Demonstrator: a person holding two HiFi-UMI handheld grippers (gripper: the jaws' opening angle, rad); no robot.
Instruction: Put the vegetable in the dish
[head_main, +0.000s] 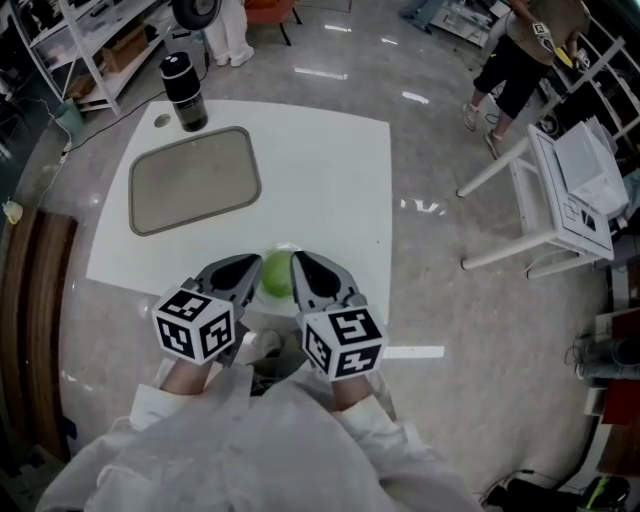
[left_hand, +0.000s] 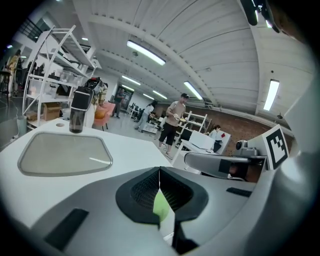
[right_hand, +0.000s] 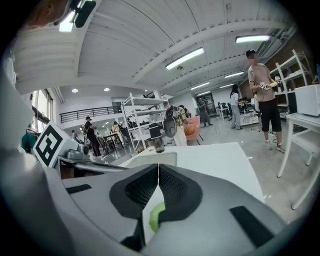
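Looking at where I'm at with this one: I'd say it's the very start of the pick, nothing grabbed yet. The vegetable (head_main: 277, 276), a round green thing, sits at the near edge of the white bench (head_main: 330, 170), right between my two grippers. The left gripper (head_main: 248, 268) and the right gripper (head_main: 300, 265) are both clenched tip to tip with nothing between the pads. In each gripper view the green just peeks out low behind the closed jaws. I can't tell from the head view whether either gripper is actually touching it. The dish (head_main: 195, 180), a shallow grey tray, is empty and well away at the far left of the bench, near a black bottle (head_main: 185, 92). Next move, I reckon: open one gripper, get its jaws around the vegetable, close gently so it doesn't roll off the edge, then carry it across to the dish.
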